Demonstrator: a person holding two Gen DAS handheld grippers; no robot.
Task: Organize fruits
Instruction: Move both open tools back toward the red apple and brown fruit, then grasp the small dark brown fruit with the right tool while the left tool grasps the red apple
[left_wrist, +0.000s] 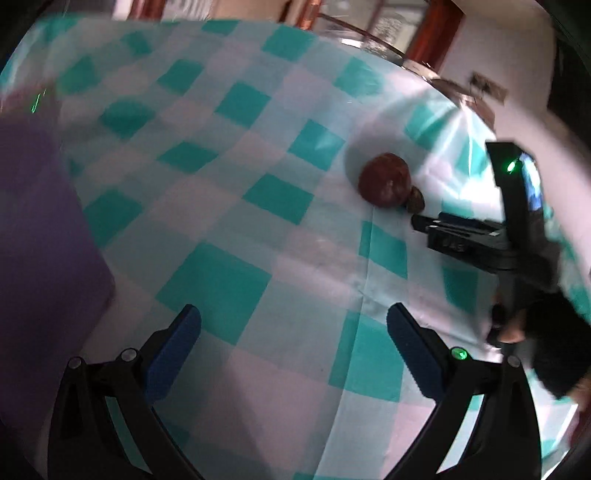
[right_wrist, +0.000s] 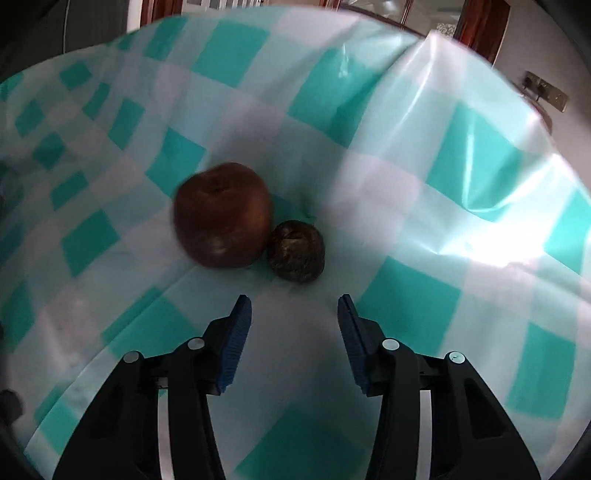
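1. A purple block (left_wrist: 40, 229) is filling the left edge of the left wrist view; its outline is blurred.
2. The left gripper (left_wrist: 293, 328) is showing at the bottom of that view, its blue pads (left_wrist: 173, 354) spread wide with nothing but the checked cloth (left_wrist: 221, 206) lying between them.
3. An apple (left_wrist: 384, 181) is sitting right of centre on the cloth, with a small dark fruit (left_wrist: 416, 201) touching its lower right side.
4. The right gripper (left_wrist: 415, 220) is reaching in from the right edge, its tip just beside the small dark fruit, with a person's hand (left_wrist: 513, 328) gripping its handle lower right.
5. In the right wrist view the apple (right_wrist: 223, 216) is lying centre left, and the small dark fruit (right_wrist: 295, 251) is touching it on the right.
6. The right gripper (right_wrist: 294, 308) is sitting below both, its pads (right_wrist: 236, 343) partly apart and pinching nothing; the small dark fruit is lying just above the gap.
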